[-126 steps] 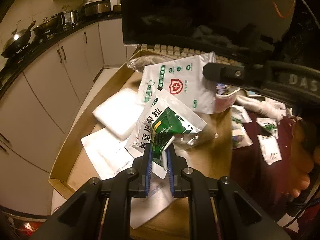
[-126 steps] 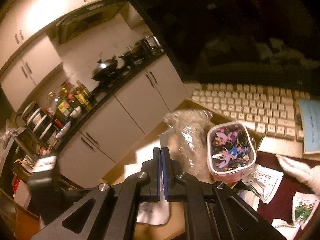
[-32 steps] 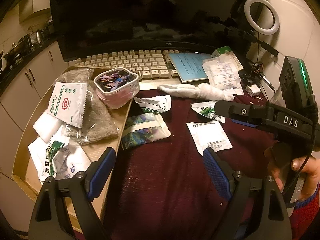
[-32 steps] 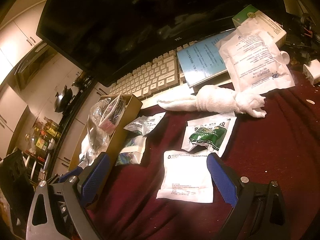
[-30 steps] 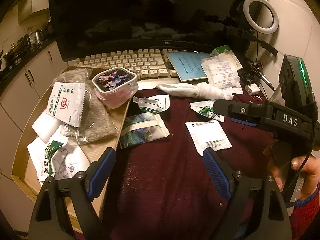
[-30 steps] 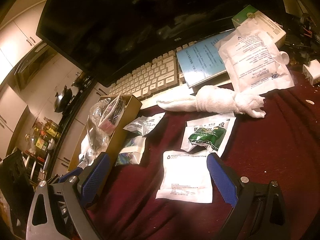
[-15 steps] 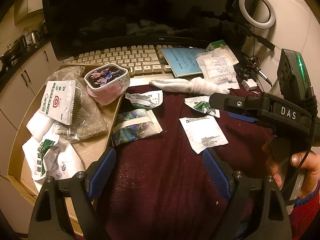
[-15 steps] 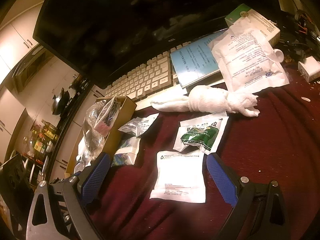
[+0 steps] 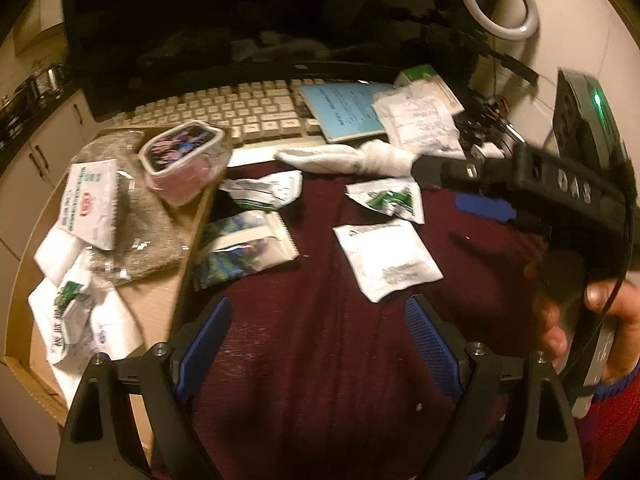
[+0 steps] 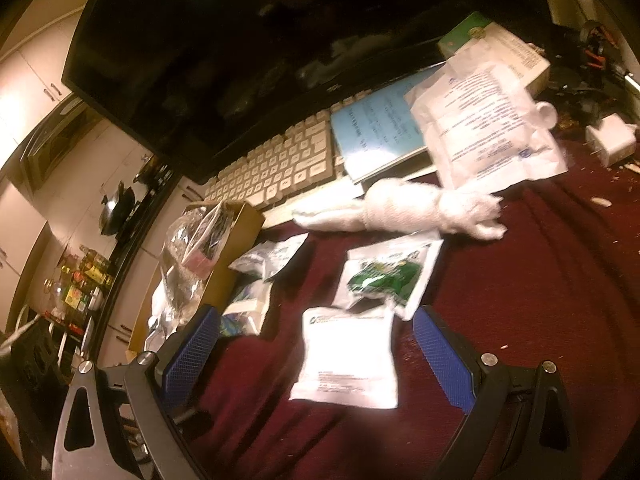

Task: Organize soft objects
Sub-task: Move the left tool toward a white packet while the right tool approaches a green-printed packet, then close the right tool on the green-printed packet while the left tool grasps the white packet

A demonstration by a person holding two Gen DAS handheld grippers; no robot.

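Soft packets lie on a dark red cloth (image 9: 312,340). A plain white packet (image 9: 386,258) (image 10: 350,358) lies just ahead of both grippers. A green-and-white packet (image 9: 390,200) (image 10: 386,276), a crumpled white packet (image 9: 266,188), a colourful packet (image 9: 242,248) and a rolled white towel (image 9: 356,158) (image 10: 420,208) lie farther back. A cardboard box (image 9: 160,300) at the left holds several packets and a pink tub (image 9: 182,160). My left gripper (image 9: 316,342) is open and empty. My right gripper (image 10: 316,354) is open, its jaws either side of the white packet.
A keyboard (image 9: 224,114) and a dark monitor (image 9: 240,20) stand behind the cloth. A blue booklet (image 9: 344,110), a large white pouch (image 10: 484,124) and a white-green box lie at the back right. Kitchen cabinets are beyond the left edge.
Earlier both grippers were shut on packets over the box; now both are open and empty over the cloth. In the last second both drifted forward and right toward the white packet.
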